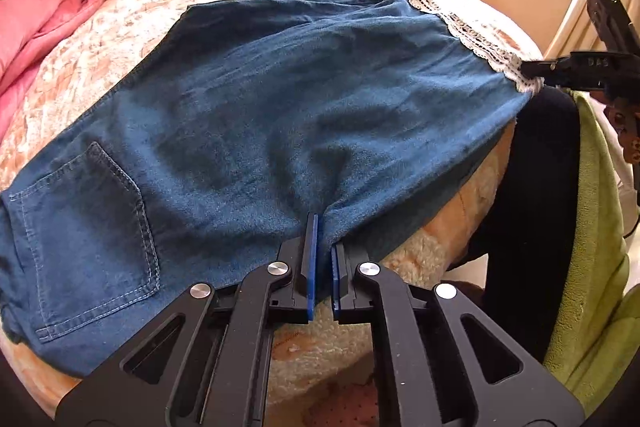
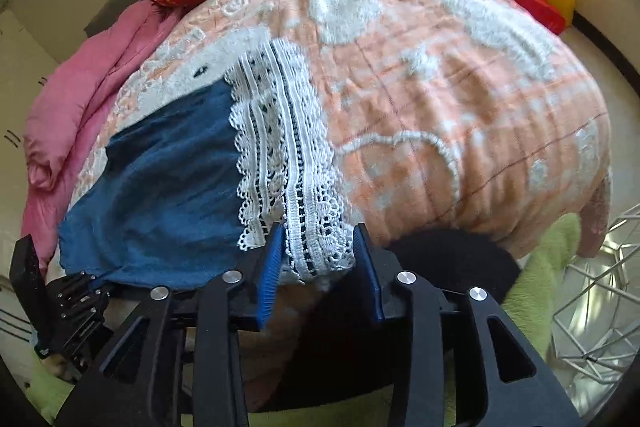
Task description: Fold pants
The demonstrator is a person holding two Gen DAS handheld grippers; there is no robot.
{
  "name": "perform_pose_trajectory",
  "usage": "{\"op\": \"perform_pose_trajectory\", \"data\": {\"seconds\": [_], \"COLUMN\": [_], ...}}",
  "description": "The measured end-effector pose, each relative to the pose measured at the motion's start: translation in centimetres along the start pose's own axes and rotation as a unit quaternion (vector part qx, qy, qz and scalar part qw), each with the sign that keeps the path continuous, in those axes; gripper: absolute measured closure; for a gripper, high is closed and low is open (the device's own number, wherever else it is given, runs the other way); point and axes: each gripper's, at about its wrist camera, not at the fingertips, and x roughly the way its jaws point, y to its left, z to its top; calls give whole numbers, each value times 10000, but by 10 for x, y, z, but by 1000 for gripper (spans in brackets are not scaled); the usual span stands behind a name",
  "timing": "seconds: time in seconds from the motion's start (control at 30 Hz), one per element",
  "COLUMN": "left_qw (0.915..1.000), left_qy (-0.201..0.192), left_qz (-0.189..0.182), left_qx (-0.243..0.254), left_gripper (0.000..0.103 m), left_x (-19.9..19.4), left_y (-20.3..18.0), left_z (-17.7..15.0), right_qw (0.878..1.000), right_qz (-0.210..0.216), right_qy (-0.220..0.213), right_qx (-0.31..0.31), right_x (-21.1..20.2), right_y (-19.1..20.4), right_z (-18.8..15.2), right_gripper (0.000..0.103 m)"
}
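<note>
Pants (image 1: 260, 115) edge pinched, hidden inside left hand-held gripper (image 1: 323, 247)

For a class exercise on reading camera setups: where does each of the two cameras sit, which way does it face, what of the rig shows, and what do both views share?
Left wrist: on the left gripper, looking down over the blue pants; its fingers pinch the near edge; the right gripper shows far right.
Right wrist: on the right gripper, jaws apart around the lace hem; the left gripper shows lower left.
Shared: pants, peach bedspread, pink quilt.
</note>
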Motion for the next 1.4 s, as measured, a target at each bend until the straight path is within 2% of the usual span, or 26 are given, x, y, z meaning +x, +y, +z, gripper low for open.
{"op": "perform_pose_trajectory", "data": {"seconds": [0.03,0.1,0.17,0.27,0.43,0.5,0.6,0.77,0.87,0.93,1.0,1.1,1.13,1.23,1.4], "left_qw": [10000,10000,9998,9986,9959,9949,9944,9968,9980,9983,9982,9978,9975,9972,9981], "left_qy": [2,-21,-138,-386,-645,-717,-734,-634,-472,-312,-237,-275,-430,-562,-197], "left_qz": [-9,-46,-101,-153,152,234,486,350,395,487,536,591,558,277,175], "left_qx": [-6,-18,-119,-319,-610,-672,-577,-349,-132,-7,162,102,-38,-407,-549], "left_gripper": [99,86,78,74,65,59,58,46,46,51,103,103,103,103,102], "left_x": [-2,-9,-22,-44,-59,-54,-36,-5,16,30,37,37,31,27,63], "left_y": [0,0,3,13,45,58,73,83,82,77,69,71,77,96,105], "left_z": [-1,-3,-6,-5,24,42,74,111,123,129,131,135,139,149,142], "right_qw": [9999,9992,9978,9965,9897,9864,9834,9817,9812,9813,9815,9817,9819,9822,9774], "right_qz": [-73,-187,-283,-217,-93,-77,-41,-25,-74,-127,-166,-248,-252,-200,-410], "right_qy": [-111,-318,-473,-483,-277,-162,-32,34,21,36,78,198,220,159,411], "right_qx": [-30,-173,-357,-651,-1403,-1632,-1813,-1905,-1927,-1919,-1906,-1875,-1867,-1862,-2034], "right_x": [-7,-20,-30,-30,-8,5,21,30,33,36,42,51,53,53,73], "right_y": [0,1,4,12,44,57,68,74,73,71,68,65,64,66,69], "right_z": [1,4,6,7,15,18,24,34,40,44,48,53,55,58,56], "right_gripper": [67,67,65,61,58,56,55,50,50,50,50,50,50,50,49]}}
